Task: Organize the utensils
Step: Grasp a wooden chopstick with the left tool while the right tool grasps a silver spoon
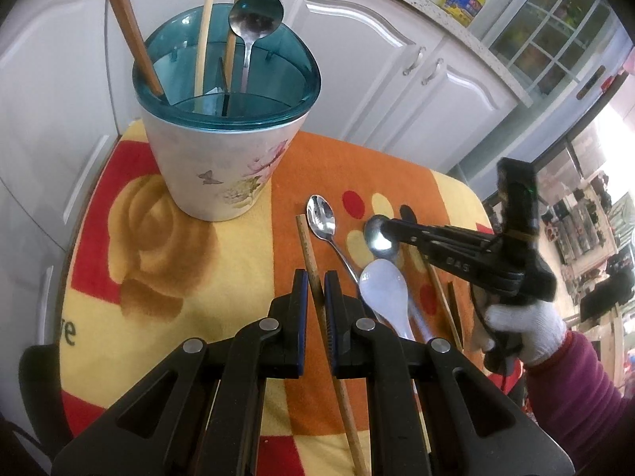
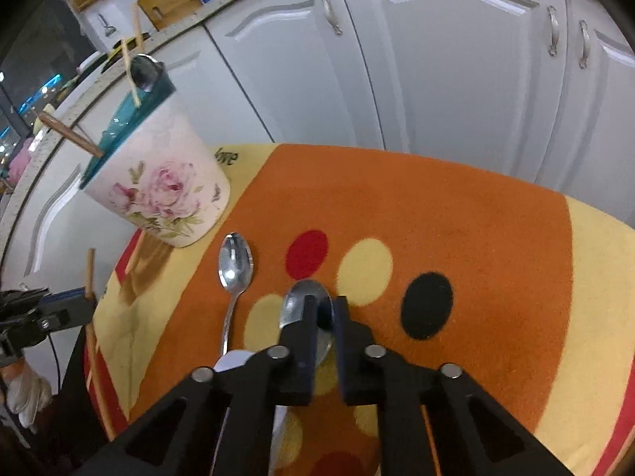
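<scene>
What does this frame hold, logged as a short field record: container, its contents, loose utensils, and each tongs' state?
container: floral white holder with teal rim, upright on the patterned cloth
inside: round steel spoon, wooden sticks
loose on cloth: oval steel teaspoon, white ceramic spoon
left tongs: straddling a wooden chopstick, small gap either side
right tongs: around the bowl of a steel spoon, contact unclear

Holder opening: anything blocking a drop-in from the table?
Nothing visible between the loose utensils and the holder. Its teal rim is open on the near side; chopsticks and a spoon already inside crowd the back.
</scene>
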Tool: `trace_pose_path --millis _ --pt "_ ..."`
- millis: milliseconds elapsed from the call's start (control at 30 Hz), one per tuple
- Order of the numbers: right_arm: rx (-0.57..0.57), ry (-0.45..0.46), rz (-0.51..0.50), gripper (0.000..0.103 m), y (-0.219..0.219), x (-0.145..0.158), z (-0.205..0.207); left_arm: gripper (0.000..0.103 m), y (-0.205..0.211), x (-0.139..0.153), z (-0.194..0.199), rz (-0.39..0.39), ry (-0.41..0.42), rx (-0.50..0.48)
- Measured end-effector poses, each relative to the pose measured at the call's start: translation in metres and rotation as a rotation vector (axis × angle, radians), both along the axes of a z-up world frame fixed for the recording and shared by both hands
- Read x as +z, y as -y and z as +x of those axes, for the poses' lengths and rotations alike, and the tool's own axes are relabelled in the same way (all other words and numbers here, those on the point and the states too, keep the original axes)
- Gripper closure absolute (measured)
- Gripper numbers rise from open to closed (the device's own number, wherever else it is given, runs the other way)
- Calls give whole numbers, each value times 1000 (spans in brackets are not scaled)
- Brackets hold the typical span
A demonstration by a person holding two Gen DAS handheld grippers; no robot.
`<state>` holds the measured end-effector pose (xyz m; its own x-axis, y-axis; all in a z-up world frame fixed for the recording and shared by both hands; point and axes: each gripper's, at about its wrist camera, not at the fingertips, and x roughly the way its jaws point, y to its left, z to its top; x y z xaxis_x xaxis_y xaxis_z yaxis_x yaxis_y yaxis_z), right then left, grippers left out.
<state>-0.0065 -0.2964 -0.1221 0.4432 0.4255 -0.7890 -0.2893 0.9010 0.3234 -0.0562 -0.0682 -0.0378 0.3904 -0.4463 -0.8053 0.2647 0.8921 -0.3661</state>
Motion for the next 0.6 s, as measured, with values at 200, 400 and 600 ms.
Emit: trace_pose_path --millis 200,400,600 --pt "-5 49 32 102 12 29 -25 97 4 4 1 -8 8 -12" --pt "-26 145 31 102 16 65 -50 97 4 22 -4 -26 45 -23" --pt "-28 240 47 102 13 100 -64 98 0 43 -10 -43 84 -35"
